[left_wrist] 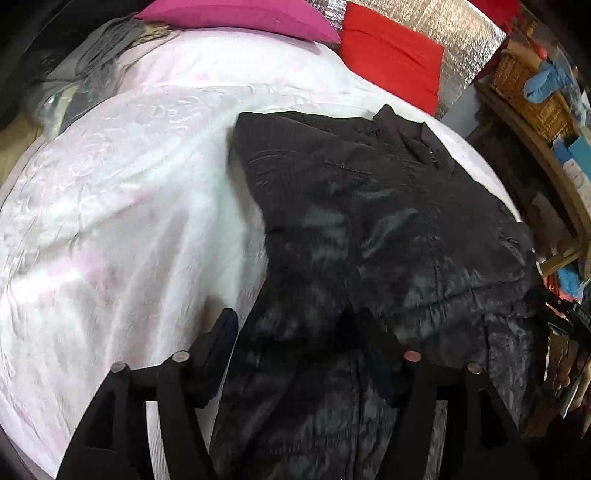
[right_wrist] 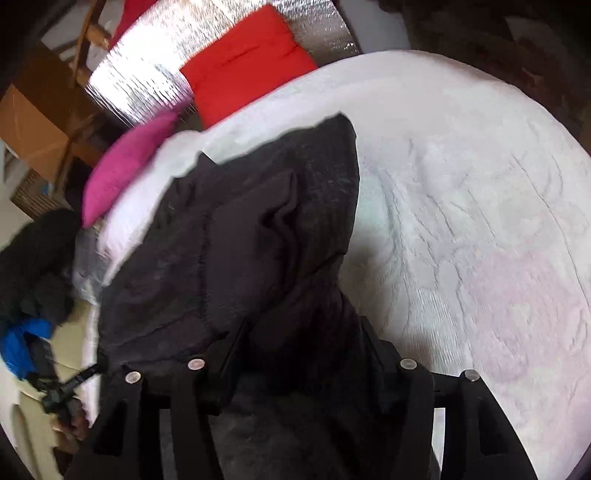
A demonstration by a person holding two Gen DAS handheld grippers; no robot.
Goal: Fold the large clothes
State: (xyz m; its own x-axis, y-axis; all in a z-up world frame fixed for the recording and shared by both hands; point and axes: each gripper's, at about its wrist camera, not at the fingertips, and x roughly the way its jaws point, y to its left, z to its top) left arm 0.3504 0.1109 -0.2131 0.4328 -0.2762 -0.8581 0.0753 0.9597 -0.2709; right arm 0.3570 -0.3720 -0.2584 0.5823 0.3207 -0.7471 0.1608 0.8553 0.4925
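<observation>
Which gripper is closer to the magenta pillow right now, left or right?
Probably right. The right gripper sits at the dark jacket, with the magenta pillow just beyond it. The left gripper sees the same pillow far across the bed.

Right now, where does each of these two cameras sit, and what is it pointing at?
Left wrist: on the left claw, looking along its open fingers over the coat on the bed.
Right wrist: on the right claw, fingers around coat fabric.
Both show the coat, bed, red cushion and pink cushion.
</observation>
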